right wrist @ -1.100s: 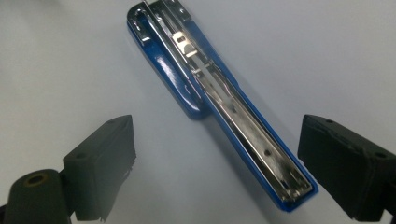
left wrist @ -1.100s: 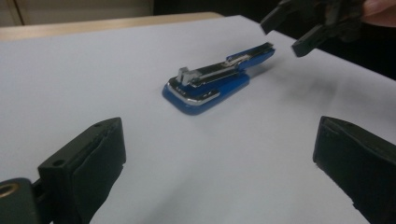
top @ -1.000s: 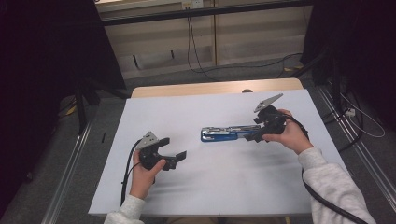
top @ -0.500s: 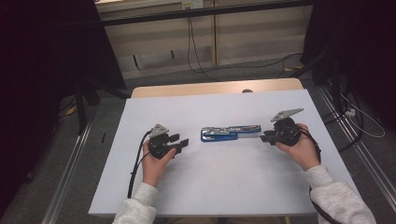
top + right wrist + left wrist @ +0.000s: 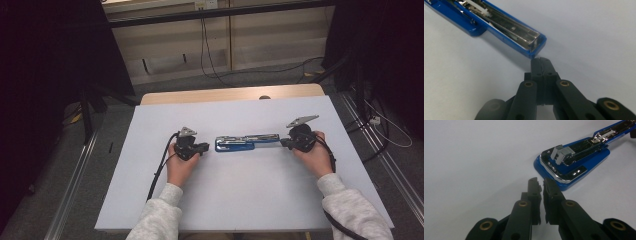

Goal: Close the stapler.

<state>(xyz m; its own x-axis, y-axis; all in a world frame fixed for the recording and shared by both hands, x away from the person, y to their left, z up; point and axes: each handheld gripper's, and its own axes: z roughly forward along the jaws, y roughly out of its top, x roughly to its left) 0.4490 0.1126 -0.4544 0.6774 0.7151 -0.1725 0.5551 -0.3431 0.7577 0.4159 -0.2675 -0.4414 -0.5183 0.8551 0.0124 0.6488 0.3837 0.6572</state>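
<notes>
High view, left gripper point(image 5: 204, 147) and right gripper point(image 5: 285, 143) closed empty, flanking stapler point(image 5: 246, 142)

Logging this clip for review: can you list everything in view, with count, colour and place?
stapler: one, blue and chrome, swung open flat, mid table between the grippers
table: one, white top, wooden strip at its far edge
cables: several, black, on the grey floor beyond the table
left hand-held gripper: one, black, jaws shut on nothing, tips just short of the stapler's base end
right hand-held gripper: one, black, jaws shut on nothing, tips at the stapler's other end
sleeves: two, light grey, near table edge
</notes>
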